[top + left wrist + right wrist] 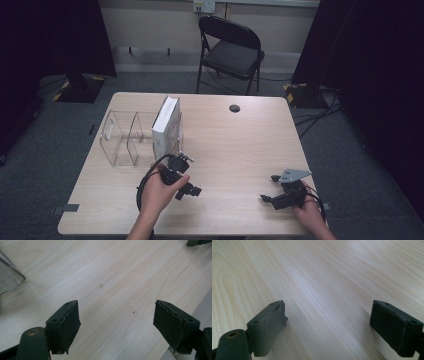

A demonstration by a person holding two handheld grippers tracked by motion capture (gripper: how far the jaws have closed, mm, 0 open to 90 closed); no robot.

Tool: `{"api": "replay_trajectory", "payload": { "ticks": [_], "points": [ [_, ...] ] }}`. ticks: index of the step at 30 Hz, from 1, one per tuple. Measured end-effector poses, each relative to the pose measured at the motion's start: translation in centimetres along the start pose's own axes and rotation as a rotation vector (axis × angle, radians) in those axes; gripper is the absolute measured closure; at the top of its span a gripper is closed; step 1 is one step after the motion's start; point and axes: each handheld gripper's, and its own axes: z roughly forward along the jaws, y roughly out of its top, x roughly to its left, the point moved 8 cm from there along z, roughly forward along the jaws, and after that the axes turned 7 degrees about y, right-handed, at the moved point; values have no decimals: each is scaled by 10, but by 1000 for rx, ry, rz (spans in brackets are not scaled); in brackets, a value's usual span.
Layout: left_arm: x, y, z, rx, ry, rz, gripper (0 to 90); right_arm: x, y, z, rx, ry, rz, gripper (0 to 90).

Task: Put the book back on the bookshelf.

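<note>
A white book (166, 127) stands upright in the right compartment of a clear plastic rack (119, 139) at the table's left. Just in front of the rack, a hand holds my left gripper (192, 174) low over the wood; its jaws stand open with nothing between them (116, 317). A corner of the rack (10, 277) shows at the upper left of the left gripper view. My right gripper (268, 188) rests near the front right edge, pointing left. Its jaws are open over bare wood (329, 320).
The light wooden table (235, 145) has a small black disc (234, 108) near its far edge. A black folding chair (230, 50) stands behind the table. Dark curtains and floor cables flank both sides.
</note>
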Motion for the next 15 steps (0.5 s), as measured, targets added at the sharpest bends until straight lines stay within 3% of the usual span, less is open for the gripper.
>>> {"api": "replay_trajectory", "payload": {
  "ticks": [15],
  "points": [
    [-6, -11, 23, 17, -5, 23, 207, 0, 0, 0, 0, 0, 0, 122]
  ]
}}
